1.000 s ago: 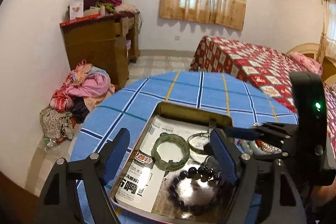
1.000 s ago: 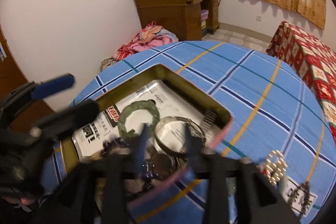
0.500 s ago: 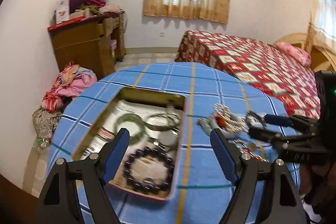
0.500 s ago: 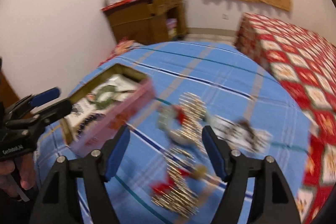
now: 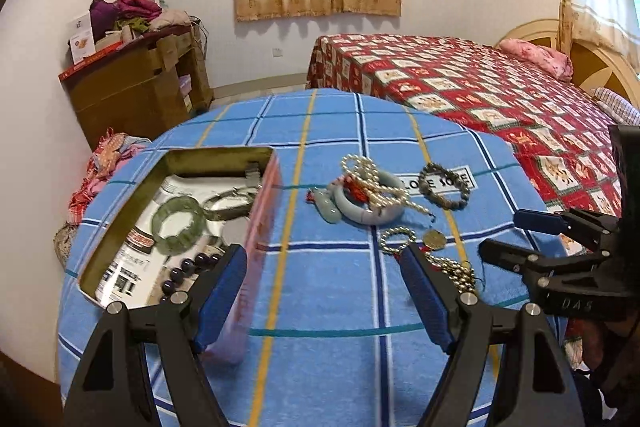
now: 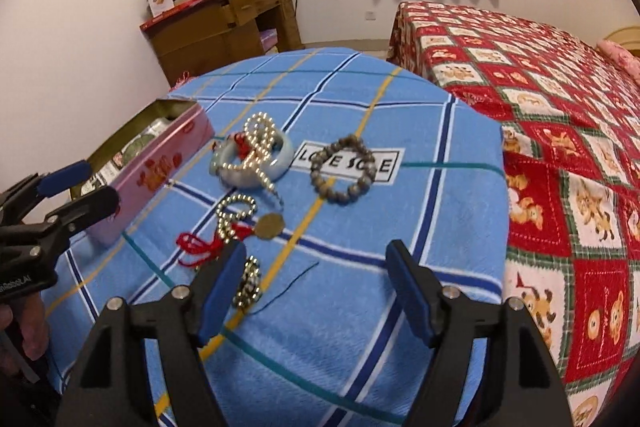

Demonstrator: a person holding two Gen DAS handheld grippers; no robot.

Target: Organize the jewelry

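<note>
Now, in the left wrist view, the left gripper (image 5: 324, 287) hangs over the blue checked tablecloth (image 5: 328, 367) with its jaws wide apart and nothing between them; a second ago it framed the pink tin (image 5: 262, 223), which has since slid to the left of the view. Inside that tin lie a green jade bangle (image 5: 178, 225), a metal bangle (image 5: 228, 205) and dark purple beads (image 5: 184, 271). Loose pieces wait on the cloth: a pale jade bangle tangled with a pearl strand (image 5: 372, 187), a grey bead bracelet (image 5: 444, 187) and a gold coin charm (image 5: 434, 239). Judging by this, both tools have left the tin to fetch another piece. In the right wrist view, the right gripper (image 6: 316, 291) has just been opening its jaws, which stand apart and empty above the cloth, the gold bead strand with red cord (image 6: 232, 219) just ahead of its left finger. Only this view shows the cord's red tassel and a loose dark thread (image 6: 288, 287); only the left view shows what is in the tin.
</note>
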